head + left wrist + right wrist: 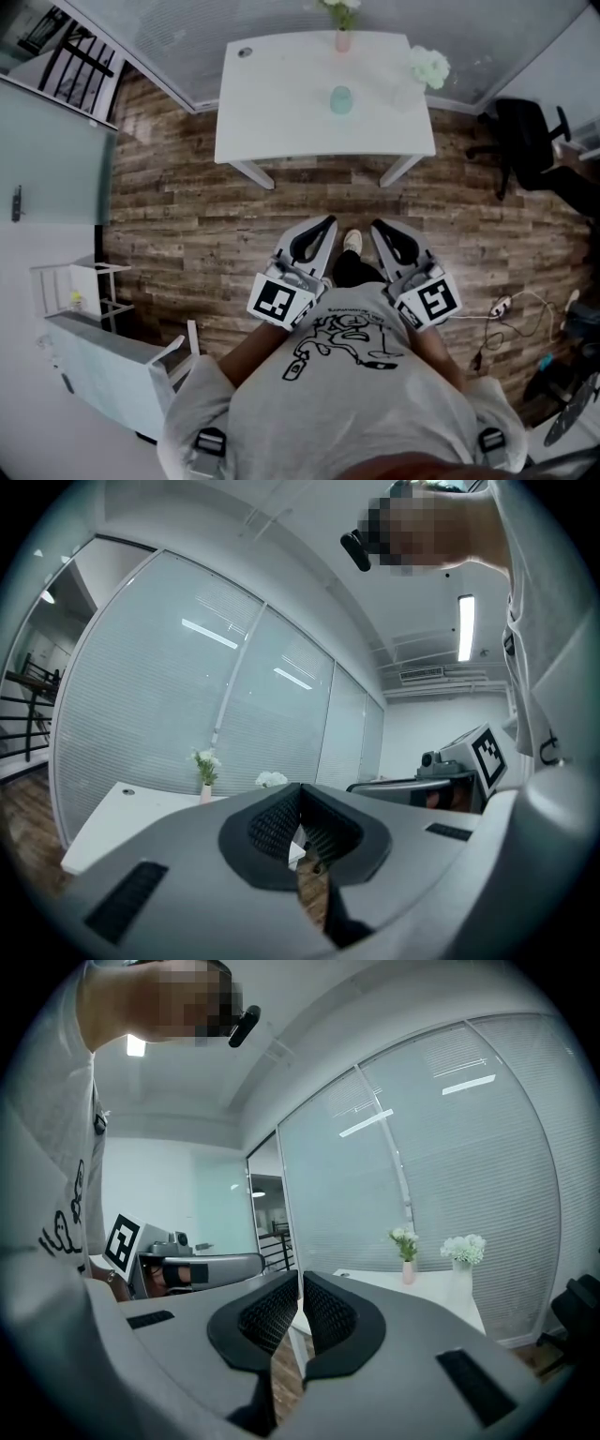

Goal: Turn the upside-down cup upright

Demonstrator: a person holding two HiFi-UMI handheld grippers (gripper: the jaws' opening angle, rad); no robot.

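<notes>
A pale green cup (341, 99) stands on the white table (281, 122) ahead of me, near its middle. I cannot tell from here which way up it is. My left gripper (330, 223) and right gripper (375, 226) are held side by side in front of my body over the wooden floor, well short of the table. Both are shut with nothing between their jaws. In the left gripper view the gripper (300, 810) points level at the table (112, 822). The right gripper (300, 1297) likewise faces the table (441, 1297); the cup is hidden in both gripper views.
A pink vase with flowers (343, 28) stands at the table's far edge and a clear vase of white flowers (427, 67) at its right. A black office chair (530, 141) is to the right. White shelving (103, 328) stands at the left. Cables (506, 309) lie on the floor.
</notes>
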